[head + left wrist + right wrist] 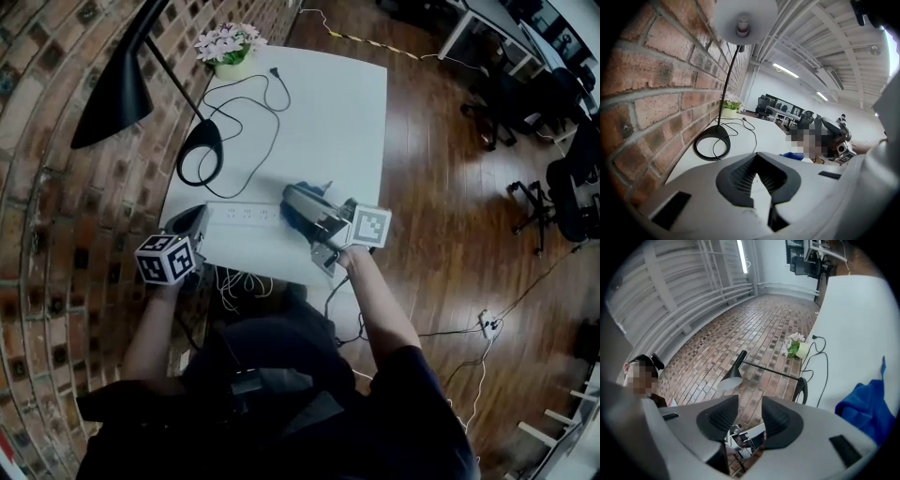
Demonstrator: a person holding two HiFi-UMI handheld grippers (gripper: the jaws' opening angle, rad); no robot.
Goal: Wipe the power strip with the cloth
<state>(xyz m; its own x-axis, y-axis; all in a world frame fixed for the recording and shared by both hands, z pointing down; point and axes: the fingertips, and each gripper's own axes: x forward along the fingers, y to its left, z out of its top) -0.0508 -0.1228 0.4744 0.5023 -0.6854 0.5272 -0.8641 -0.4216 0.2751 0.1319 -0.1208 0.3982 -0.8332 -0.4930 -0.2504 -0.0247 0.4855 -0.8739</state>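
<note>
The person's left gripper (197,217) rests at the power strip's (242,216) left end, claw shut tight on nothing. The right gripper (295,200) is at the strip's other end – claw open, empty – with the blue cloth (291,221) bunched there just beside it.

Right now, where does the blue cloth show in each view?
Head view: blue cloth at centre, at the right end of the power strip.
Left gripper view: a small patch of it just above the jaws, right of centre.
Right gripper view: low at the right edge.
Shared landmark: the flower pot.
</note>
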